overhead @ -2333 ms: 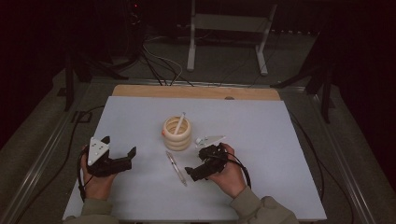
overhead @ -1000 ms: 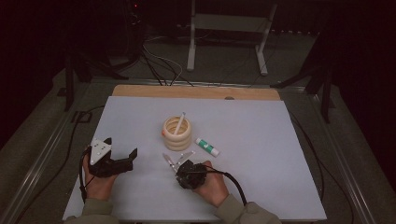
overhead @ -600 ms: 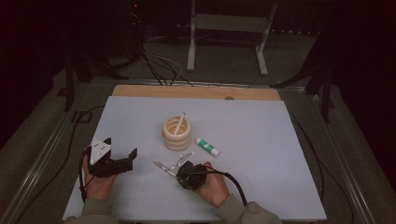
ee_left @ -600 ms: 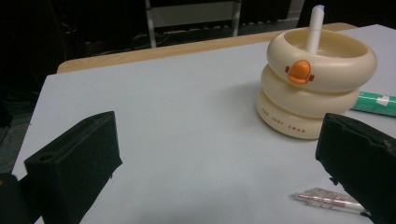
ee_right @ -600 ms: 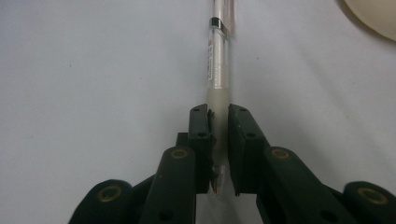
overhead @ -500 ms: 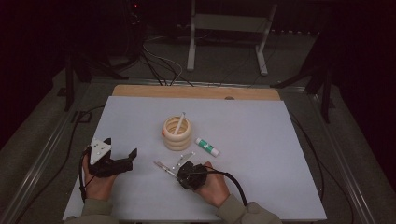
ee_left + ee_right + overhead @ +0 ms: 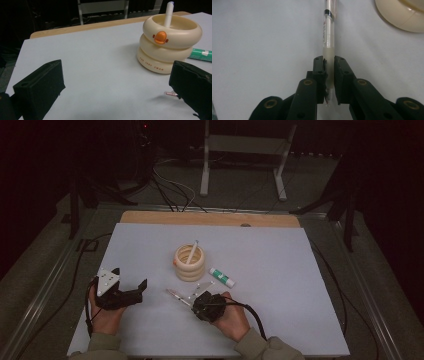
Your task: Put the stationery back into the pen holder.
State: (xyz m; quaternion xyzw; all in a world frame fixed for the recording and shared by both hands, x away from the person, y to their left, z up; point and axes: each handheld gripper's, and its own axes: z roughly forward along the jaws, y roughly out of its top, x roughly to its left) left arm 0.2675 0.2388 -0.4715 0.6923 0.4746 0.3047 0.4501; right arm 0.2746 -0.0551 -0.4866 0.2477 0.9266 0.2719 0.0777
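1. Left tool (image 7: pixel 120 292): rests on the tabletop (image 7: pixel 300 270) in the person's left hand, jaws spread wide with nothing between them. In the left gripper view the bare surface lies ahead of it.
2. Pen (image 7: pixel 328 37): clear-barrelled, pinched between the jaws of the right tool (image 7: pixel 205 304) at its frosted grip section; the barrel runs straight out ahead of the jaws, low over the tabletop. In the high view the free end (image 7: pixel 175 294) points toward the left tool.
3. Handling, judged: light, stiff, smooth plastic that could slip or swivel in a narrow pinch. The rubbery grip section is the sound place to hold; a grip nearer mid-barrel would balance it better.
4. Holder (image 7: pixel 190 262): cream stacked-ring cup with an orange duck bill, just ahead and to the right of the right tool, a white stick (image 7: pixel 168 13) upright inside.
5. Green-and-white tube (image 7: pixel 221 277): lies flat, beyond the right tool's far side.
6. Change: earlier the right tool was near the tube, the pen loose on the tabletop; it has since moved left and closed on the pen. Left tool unmoved.
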